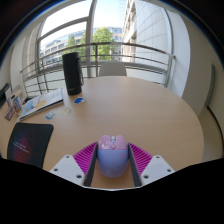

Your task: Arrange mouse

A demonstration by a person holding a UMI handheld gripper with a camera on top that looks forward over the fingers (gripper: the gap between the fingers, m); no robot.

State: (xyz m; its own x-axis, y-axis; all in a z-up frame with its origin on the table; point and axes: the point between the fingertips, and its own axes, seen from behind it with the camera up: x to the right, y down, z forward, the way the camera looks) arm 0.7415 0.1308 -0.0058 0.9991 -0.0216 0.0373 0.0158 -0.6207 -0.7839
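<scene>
A pale lilac computer mouse with a pinkish top sits between my gripper's two fingers, above the round wooden table. Both magenta pads press against its sides with no gap showing. The mouse's underside and whether it touches the table are hidden by the fingers. A black mouse mat lies on the table to the left of the fingers.
A tall black speaker-like cylinder stands at the table's far side. Papers and a laptop-like item lie at the far left, with a small blue thing near them. A chair back and large windows stand beyond the table.
</scene>
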